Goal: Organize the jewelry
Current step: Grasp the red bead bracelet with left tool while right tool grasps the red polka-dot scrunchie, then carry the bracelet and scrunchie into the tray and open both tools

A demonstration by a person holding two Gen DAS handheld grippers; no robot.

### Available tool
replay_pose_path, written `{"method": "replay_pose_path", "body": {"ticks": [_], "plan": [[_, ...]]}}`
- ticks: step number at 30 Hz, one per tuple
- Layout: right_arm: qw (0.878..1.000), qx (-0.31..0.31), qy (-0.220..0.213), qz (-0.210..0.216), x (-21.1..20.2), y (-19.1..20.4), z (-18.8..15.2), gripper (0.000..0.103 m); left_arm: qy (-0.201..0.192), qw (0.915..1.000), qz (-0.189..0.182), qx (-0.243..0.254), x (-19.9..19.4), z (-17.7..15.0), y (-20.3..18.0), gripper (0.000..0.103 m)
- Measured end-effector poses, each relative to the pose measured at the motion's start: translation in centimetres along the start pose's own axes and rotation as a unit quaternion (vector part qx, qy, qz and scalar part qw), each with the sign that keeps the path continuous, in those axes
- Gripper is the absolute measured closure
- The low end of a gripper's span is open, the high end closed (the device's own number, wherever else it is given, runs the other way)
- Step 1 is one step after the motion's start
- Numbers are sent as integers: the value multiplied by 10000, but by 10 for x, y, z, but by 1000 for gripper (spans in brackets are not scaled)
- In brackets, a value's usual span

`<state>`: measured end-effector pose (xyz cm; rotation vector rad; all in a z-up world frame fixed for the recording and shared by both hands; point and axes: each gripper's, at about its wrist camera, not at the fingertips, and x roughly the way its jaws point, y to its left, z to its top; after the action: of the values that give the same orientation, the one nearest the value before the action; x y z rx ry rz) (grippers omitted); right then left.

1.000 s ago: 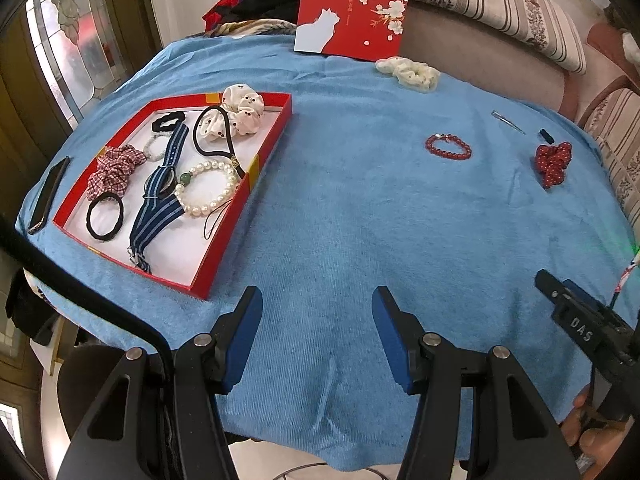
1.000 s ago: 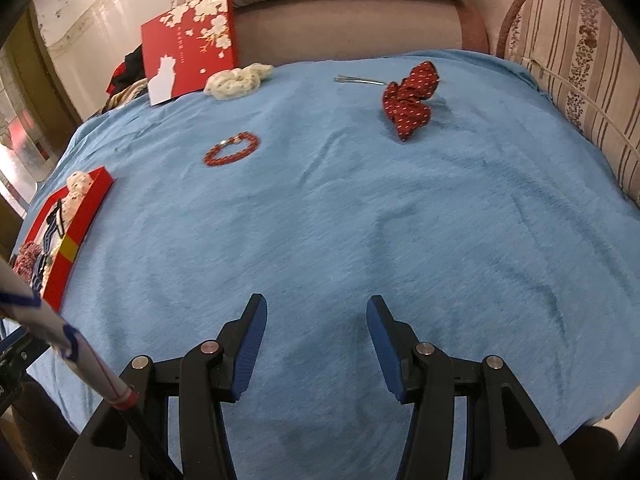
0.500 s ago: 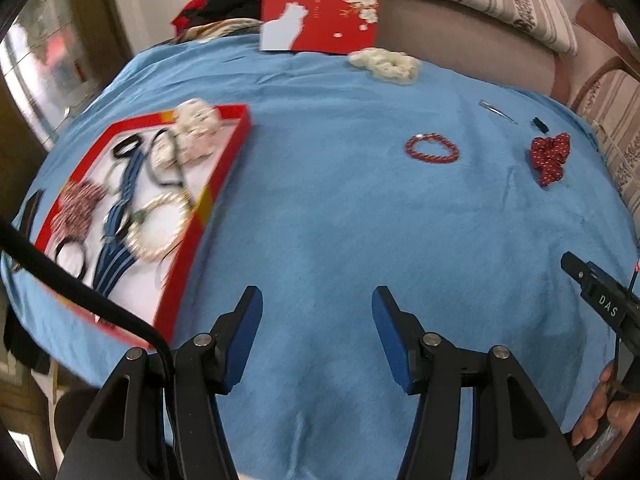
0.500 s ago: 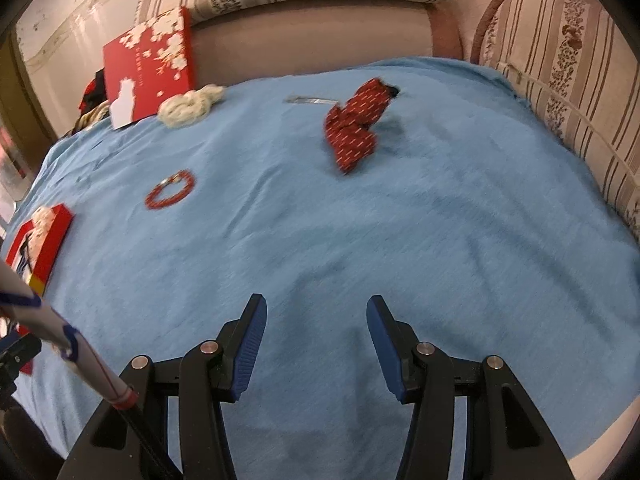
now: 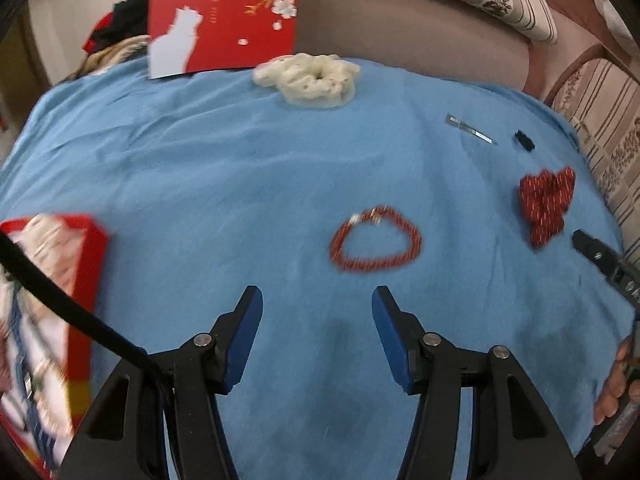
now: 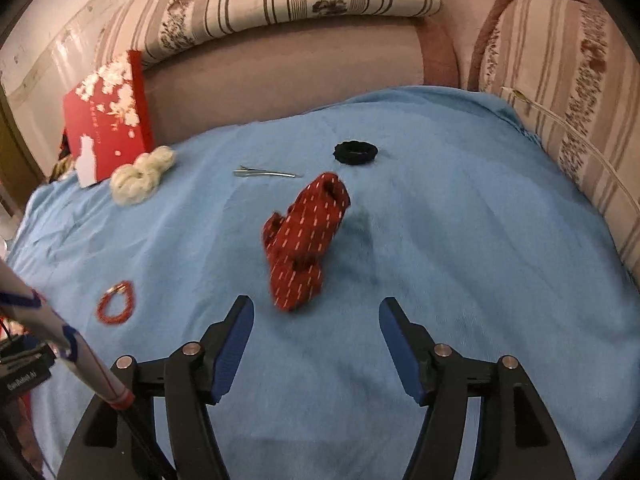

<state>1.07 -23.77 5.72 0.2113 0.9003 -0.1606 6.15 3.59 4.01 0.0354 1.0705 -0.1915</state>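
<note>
Left gripper [image 5: 316, 308]: fingers spread wide, holding nothing, hovering above the blue-covered surface [image 5: 224, 168] just short of the red bead bracelet
Right gripper [image 6: 316, 320]: fingers spread wide, holding nothing, hovering with the red dotted scrunchie just ahead of the gap between them
Red bead bracelet [image 5: 375, 245]: lies flat on the cloth in the middle of the surface, apart from the fingers; in the right wrist view it sits toward the left edge [image 6: 116, 302]
Red dotted scrunchie [image 6: 306, 236]: crumpled on the cloth near the middle of the surface; in the left wrist view it is by the right edge [image 5: 546, 206]
Red tray [image 5: 86, 264]: at the left edge, holding several blurred pieces of jewelry
Cream scrunchie [image 5: 310, 76]: at the far edge, just in front of the red card with white blossoms [image 5: 224, 12]
Metal hair clip [image 6: 266, 173]: flat, toward the far edge, between the cream scrunchie and the black hair tie [image 6: 356, 152]
Behind the surface: a striped sofa [image 6: 280, 4]
</note>
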Motion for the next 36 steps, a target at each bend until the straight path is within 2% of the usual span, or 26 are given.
{"method": "replay_pose_path", "body": {"ticks": [4,9,11,12,13,14,16,17,22,29,33,36], "plan": [[9998,27,177,-10,30,0,13,33,70,9998,-158,111,26,22,-11,47],[9996,0,267,-31,47,2,21,33,255,9989,-361,150,47,33,-18,47],[9996,-50,290,-44,52,5,21,33,214,9990,-356,142,49,35,-20,47],[9995,-76,300,-56,53,6,21,35,204,9990,-358,168,49,36,-23,53],[9995,-107,298,-66,54,7,20,46,208,9990,-356,188,49,36,-25,79],[9993,-130,331,-61,55,9,19,66,258,9989,-314,222,51,35,-27,96],[9990,-130,419,-16,57,10,18,87,315,9983,-441,190,50,35,-28,96],[9991,-132,409,10,56,12,17,89,334,9979,-531,141,48,35,-27,96],[9990,-280,271,218,29,25,17,93,79,9966,-806,-149,5,28,-14,96],[9965,-520,18,659,-29,58,10,93,-542,9940,-869,-383,-93,-1,41,96],[9920,-791,-36,985,-60,93,1,93,-762,9936,-640,-536,-139,-18,89,96],[9866,-1024,-1,1271,-76,125,-10,93,-878,9927,-306,-770,-164,-29,134,96]]}}
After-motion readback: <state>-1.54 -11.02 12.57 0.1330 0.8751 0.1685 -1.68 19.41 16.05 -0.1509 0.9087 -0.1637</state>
